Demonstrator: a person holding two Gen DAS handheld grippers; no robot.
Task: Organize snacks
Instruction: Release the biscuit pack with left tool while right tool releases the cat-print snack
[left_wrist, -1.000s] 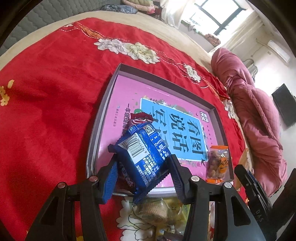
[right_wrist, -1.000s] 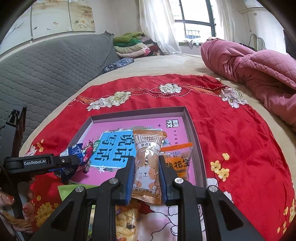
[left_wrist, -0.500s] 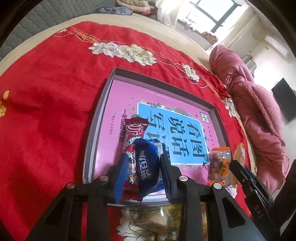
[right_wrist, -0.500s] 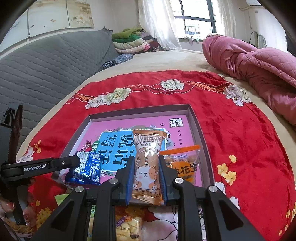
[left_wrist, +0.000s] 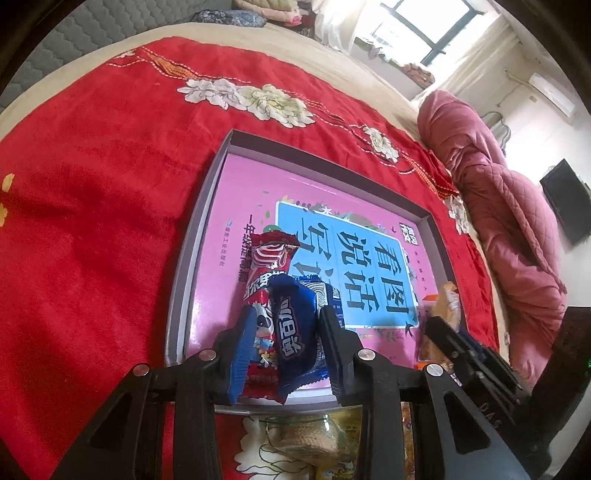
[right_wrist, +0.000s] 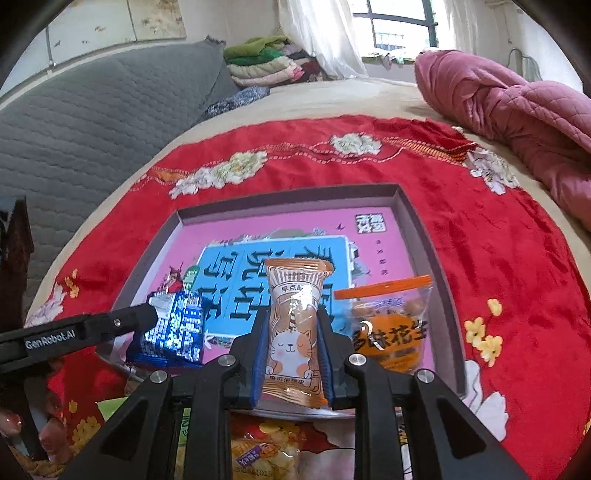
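My left claw (left_wrist: 286, 338) clamps a blue snack packet (left_wrist: 295, 332) together with a red one (left_wrist: 267, 273) over the near edge of the grey tray (left_wrist: 192, 236). My right claw (right_wrist: 293, 338) pinches an orange cat-print packet (right_wrist: 295, 325) above the same edge; a bag of what look like peanuts (right_wrist: 388, 325) lies in the tray just right of it. The tray sits on a red flowered cloth (left_wrist: 92, 206) on the bed.

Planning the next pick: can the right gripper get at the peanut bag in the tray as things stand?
Probably not yet: the right gripper is shut on the cat packet. The peanut bag lies uncovered just beside it in the tray.
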